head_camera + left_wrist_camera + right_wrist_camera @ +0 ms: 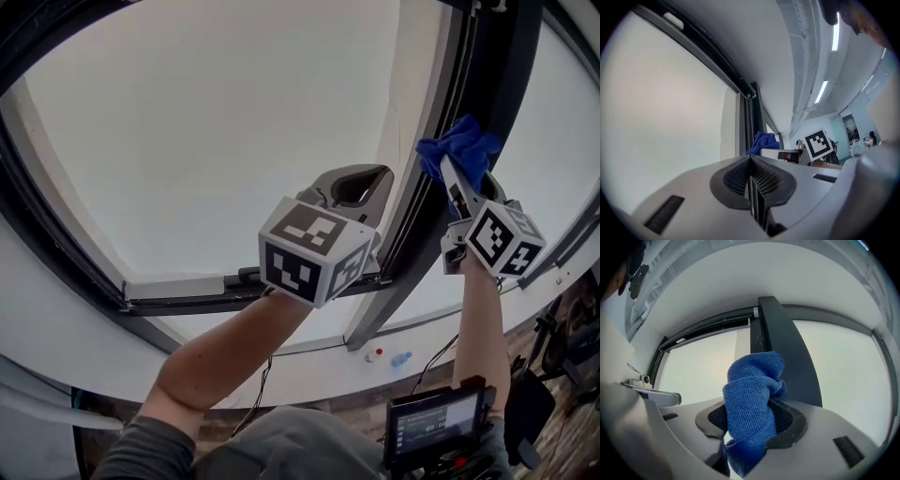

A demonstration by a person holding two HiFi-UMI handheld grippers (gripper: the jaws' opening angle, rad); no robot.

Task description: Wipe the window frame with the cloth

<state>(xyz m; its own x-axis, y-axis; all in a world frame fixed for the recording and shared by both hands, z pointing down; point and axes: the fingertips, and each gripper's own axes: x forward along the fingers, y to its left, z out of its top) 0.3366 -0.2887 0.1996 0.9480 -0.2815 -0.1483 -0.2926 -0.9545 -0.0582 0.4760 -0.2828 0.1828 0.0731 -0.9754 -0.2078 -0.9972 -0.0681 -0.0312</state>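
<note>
The crumpled blue microfibre cloth (753, 399) sits bunched between the jaws of my right gripper (751, 427), which are clamped onto it so that a fold sticks out in front and a tail hangs below. In the head view the cloth (458, 148) is raised high against the dark vertical post of the window frame (495, 75), with my right gripper (452, 173) just beneath it. I cannot tell whether the fabric actually presses on the post. From the right gripper view that post (783, 343) rises directly behind the cloth, with pale glass on both sides.

My left gripper (364, 187) is held lower and to the left, before the large white window pane (216, 131), near the dark lower rail of the frame (187, 302). Its ribbed jaws are pressed together with nothing between them (752, 185). Beyond them the cloth (762, 142) shows as a blue lump beside the frame.

A small dark screen (437, 424) sits at the lower right of the head view.
</note>
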